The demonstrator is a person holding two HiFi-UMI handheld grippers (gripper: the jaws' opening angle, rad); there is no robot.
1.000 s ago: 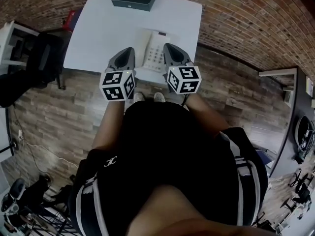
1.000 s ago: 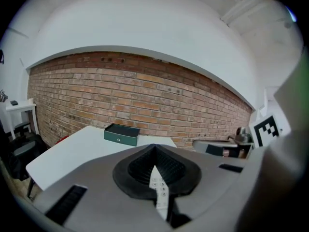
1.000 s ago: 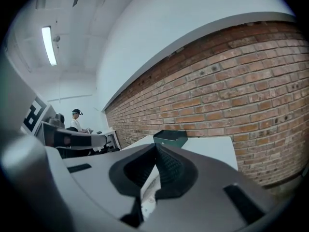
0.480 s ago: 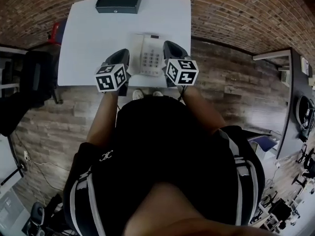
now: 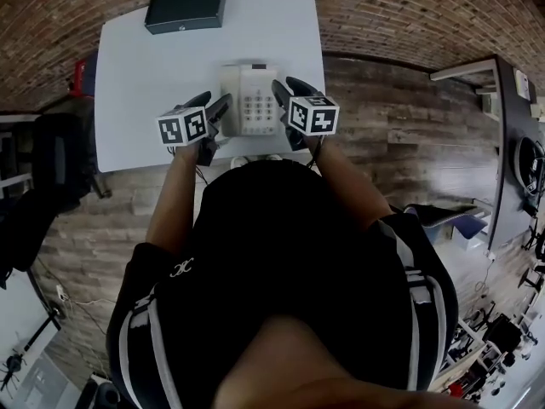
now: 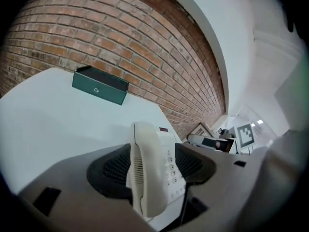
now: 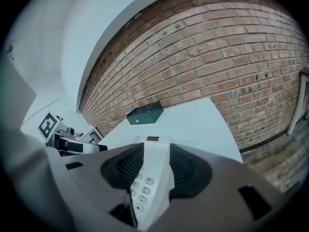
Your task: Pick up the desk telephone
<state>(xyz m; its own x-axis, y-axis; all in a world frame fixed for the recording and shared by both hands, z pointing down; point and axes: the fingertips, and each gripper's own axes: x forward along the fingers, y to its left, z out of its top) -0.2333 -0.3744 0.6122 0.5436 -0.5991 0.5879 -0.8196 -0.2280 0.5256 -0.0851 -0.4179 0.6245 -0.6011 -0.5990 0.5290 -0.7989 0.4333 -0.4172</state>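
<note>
Head view: the left gripper [image 5: 213, 106] and the right gripper [image 5: 288, 92] have come down from a second ago. They hung then above the near edge of the white rectangular table [image 5: 136, 83], short of the set. They now flank the off-white plastic desk telephone [image 5: 249, 100], the left at its 9 o'clock side and the right at its 3 o'clock side. Both pairs of jaws, together a second ago, have just been opening and now stand wide apart.

In the left gripper view the handset side of the telephone lies between the jaws, and the black ribbed pads stand clear of it. In the right gripper view the keypad side lies between the jaws, again with no pad seen pressing. Neither gripper has hold of anything.

Judgement: the approach is done and the jaws are set for a two-sided grasp. Closing and lifting are not yet done.

The telephone rests flat on the table where it lay before, close to the near edge at the person's 12 o'clock. It is well apart from the dark green flat box [image 5: 185, 8], which sits at its 11 o'clock by the far edge. The body is rectangular, with its long axis running from 6 to 12 o'clock. The handset [image 6: 145, 178] sits cradled along the left side. A grid of small round keys [image 7: 142, 187] fills the right, and a small dark red window marks the far end.
</note>
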